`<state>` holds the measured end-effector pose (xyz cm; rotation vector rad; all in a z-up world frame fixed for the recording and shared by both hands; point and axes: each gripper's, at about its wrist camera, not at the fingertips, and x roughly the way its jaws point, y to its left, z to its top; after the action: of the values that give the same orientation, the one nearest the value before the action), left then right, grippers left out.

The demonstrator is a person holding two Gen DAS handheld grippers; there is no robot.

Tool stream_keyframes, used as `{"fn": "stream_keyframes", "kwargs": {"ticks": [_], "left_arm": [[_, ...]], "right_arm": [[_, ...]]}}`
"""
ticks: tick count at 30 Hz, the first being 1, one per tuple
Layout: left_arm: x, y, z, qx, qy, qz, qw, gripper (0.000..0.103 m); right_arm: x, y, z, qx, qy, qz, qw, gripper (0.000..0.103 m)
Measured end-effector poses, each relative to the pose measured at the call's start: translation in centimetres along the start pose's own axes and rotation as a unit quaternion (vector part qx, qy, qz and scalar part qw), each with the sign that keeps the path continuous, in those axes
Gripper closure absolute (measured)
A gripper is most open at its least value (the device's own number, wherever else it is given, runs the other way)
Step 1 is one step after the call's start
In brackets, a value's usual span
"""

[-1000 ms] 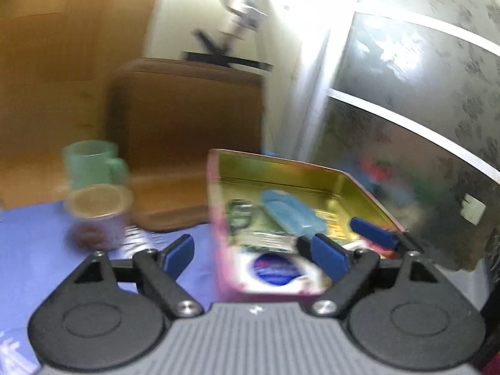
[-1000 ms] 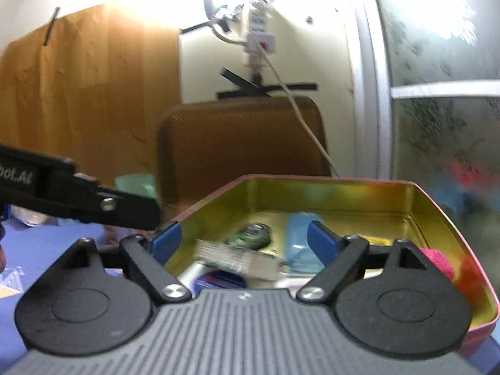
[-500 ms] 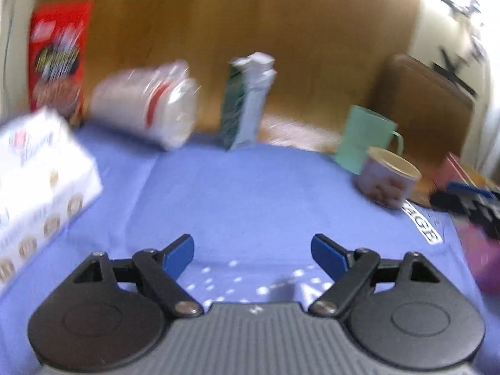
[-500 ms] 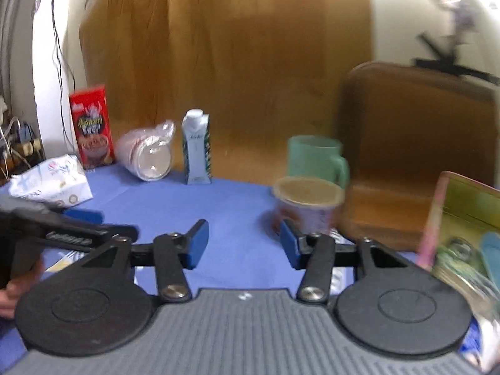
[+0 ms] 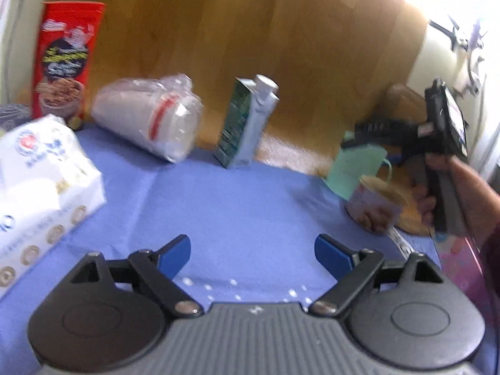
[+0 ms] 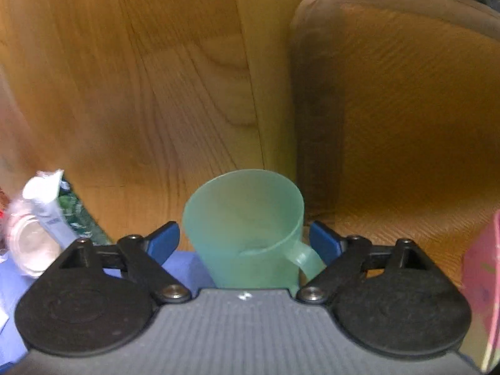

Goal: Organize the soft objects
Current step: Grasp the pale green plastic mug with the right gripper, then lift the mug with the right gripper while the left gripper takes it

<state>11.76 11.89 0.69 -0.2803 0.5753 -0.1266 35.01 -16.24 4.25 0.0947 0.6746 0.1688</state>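
A soft white tissue pack (image 5: 40, 181) lies at the left on the blue cloth (image 5: 243, 212). A plastic-wrapped stack of cups (image 5: 150, 122) lies on its side behind it. My left gripper (image 5: 253, 250) hovers low over bare cloth; its jaws are opening with nothing between them. My right gripper (image 6: 243, 240) is at the green mug (image 6: 250, 228); its jaws are opening, with the mug between the blue pads (image 6: 165, 240) and a small gap on each side. In the left wrist view a hand (image 5: 437, 168) holds that gripper over the mug (image 5: 356, 168).
A red snack box (image 5: 65, 62) and a milk carton (image 5: 247, 125) stand at the back by the wooden wall. A lidded paper cup (image 5: 375, 206) sits in front of the mug. The pink tin (image 6: 481, 281) is at the right, and a brown chair (image 6: 406, 109) is behind the table.
Both views swung left, away from the tin of items. The right gripper went to the green mug, its jaws narrowing and then widening around it. The left gripper settled over the cloth.
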Motion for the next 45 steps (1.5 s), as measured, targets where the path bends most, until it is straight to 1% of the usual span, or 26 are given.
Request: {"fn": "stream_keyframes", "kwargs": {"ticks": [1,2,4,6,8,10,13,16,17,19,20,21,23,25,26,29,31,33,35,37,38,39,40,42,44,45], "left_arm": [[-0.2,0.2,0.2,-0.006,-0.008,0.01,0.9999,0.013],[-0.4,0.5,0.3,-0.013,-0.014,0.018,0.9997,0.013],[-0.6,0.8,0.4,-0.025,-0.023,0.03,0.999,0.013],[-1.0,1.1,0.6,-0.035,-0.033,0.037,0.9982,0.013],[-1.4,1.5,0.8,-0.042,-0.049,0.049,0.9967,0.013],[-2.2,2.1,1.0,-0.056,-0.073,0.063,0.9938,0.013],[-2.9,3.4,1.4,-0.085,-0.093,0.065,0.99,0.01],[-2.8,4.2,1.5,-0.101,-0.083,0.047,0.9903,0.01],[-2.6,4.1,1.5,-0.099,-0.077,0.042,0.9912,0.01],[-2.4,3.5,1.3,-0.083,-0.071,0.033,0.9935,0.01],[-2.3,3.1,1.1,-0.072,-0.068,0.026,0.9948,0.01],[-2.2,2.7,1.0,-0.062,-0.064,0.016,0.9959,0.01],[-1.9,2.0,0.7,-0.045,-0.049,-0.017,0.9976,0.008],[-1.6,1.4,0.4,-0.035,-0.029,-0.053,0.9976,0.008],[-1.6,1.1,0.3,-0.031,-0.022,-0.065,0.9972,0.008],[-1.3,0.3,-0.2,-0.021,-0.002,-0.089,0.9958,0.007],[-1.2,-0.2,-0.5,-0.02,0.009,-0.095,0.9952,0.007],[-1.6,-0.4,-0.6,-0.031,0.015,-0.103,0.9941,0.005],[-2.0,-0.2,-0.6,-0.061,0.02,-0.108,0.9921,0.003],[-2.6,0.0,-0.9,-0.093,0.029,-0.119,0.9882,0.002],[-2.8,0.0,-1.0,-0.102,0.037,-0.123,0.9865,0.002],[-2.9,-0.1,-1.2,-0.109,0.045,-0.129,0.9847,0.002],[-2.8,-0.3,-1.3,-0.114,0.056,-0.134,0.9828,0.002],[-2.3,-0.9,-1.6,-0.117,0.076,-0.141,0.9801,0.002],[-1.4,-1.4,-1.9,-0.115,0.096,-0.142,0.9785,0.003],[-0.9,-1.6,-2.1,-0.12,0.1,-0.15,0.9763,0.002]], "right_arm": [[0.4,1.0,-0.1,-0.022,-0.002,-0.017,1.0,0.021],[0.4,1.9,-0.3,-0.044,-0.009,-0.031,0.999,0.021],[-0.3,4.0,-1.4,-0.09,-0.03,-0.041,0.995,0.022],[-1.5,6.6,-3.5,-0.169,-0.059,-0.053,0.982,0.022],[-3.0,9.2,-6.4,-0.252,-0.093,-0.062,0.961,0.022],[-5.0,11.6,-9.9,-0.335,-0.128,-0.055,0.932,0.022],[-7.7,13.9,-14.6,-0.42,-0.16,-0.038,0.892,0.022],[-11.2,14.7,-19.1,-0.48,-0.19,-0.016,0.856,0.022],[-12.4,14.8,-20.2,-0.494,-0.193,-0.004,0.848,0.022],[-14.6,14.5,-22.8,-0.528,-0.201,0.002,0.825,0.022],[-15.4,14.3,-23.8,-0.541,-0.202,0.004,0.816,0.022],[-16.2,13.9,-24.7,-0.548,-0.201,0.006,0.812,0.021],[-17.9,13.2,-26.1,-0.545,-0.199,0.014,0.815,0.02],[-19.6,12.3,-26.6,-0.533,-0.191,0.022,0.824,0.016],[-19.5,12.6,-27.0,-0.527,-0.191,0.026,0.828,0.014],[-22.0,12.1,-28.2,-0.51,-0.181,0.042,0.84,0.012],[-23.1,11.3,-28.5,-0.499,-0.172,0.047,0.848,0.012],[-23.4,10.4,-28.0,-0.465,-0.154,0.067,0.869,0.012],[-23.2,9.3,-26.3,-0.406,-0.135,0.09,0.899,0.012],[-22.3,8.1,-24.0,-0.329,-0.116,0.117,0.93,0.012],[-21.5,7.5,-22.5,-0.287,-0.102,0.137,0.943,0.011],[-20.7,7.0,-21.5,-0.255,-0.087,0.156,0.95,0.011],[-19.4,6.6,-20.5,-0.224,-0.066,0.18,0.956,0.011],[-16.9,6.4,-19.3,-0.183,-0.032,0.217,0.958,0.011],[-15.0,6.6,-18.9,-0.157,-0.003,0.249,0.956,0.01],[-14.0,6.9,-18.8,-0.149,0.008,0.26,0.954,0.005]]}}
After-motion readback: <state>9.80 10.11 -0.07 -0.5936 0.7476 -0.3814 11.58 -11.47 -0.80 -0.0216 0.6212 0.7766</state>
